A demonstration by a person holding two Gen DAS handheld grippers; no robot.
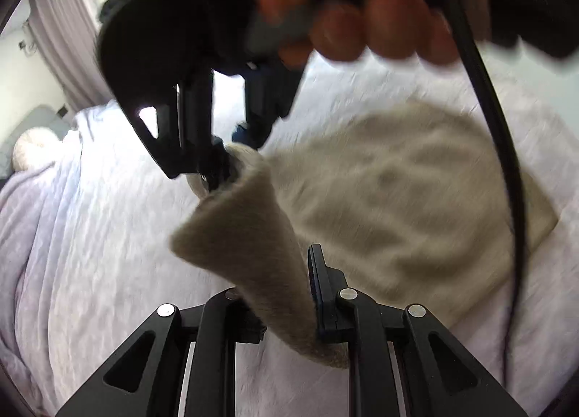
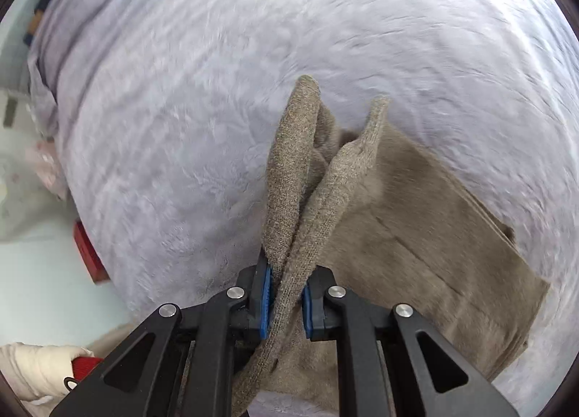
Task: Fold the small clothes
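Observation:
A small beige knit garment point(image 1: 398, 196) lies on a pale lilac bed cover point(image 1: 90, 236). My left gripper point(image 1: 286, 294) is shut on one lifted edge of it, the cloth rising between the jaws. My right gripper point(image 2: 286, 294) is shut on another edge of the same garment point(image 2: 416, 236); two folds of knit stand up from its blue pads point(image 2: 266, 301). In the left wrist view the right gripper point(image 1: 220, 164) hangs above and pinches the far end of the lifted edge. The rest of the garment lies flat to the right.
The bed cover point(image 2: 217, 91) fills both views. A black cable point(image 1: 506, 164) hangs across the right of the left wrist view. A red object point(image 2: 88, 254) and a cream cloth point(image 2: 32, 370) lie off the bed's left side. Curtains point(image 1: 68, 37) hang at the back.

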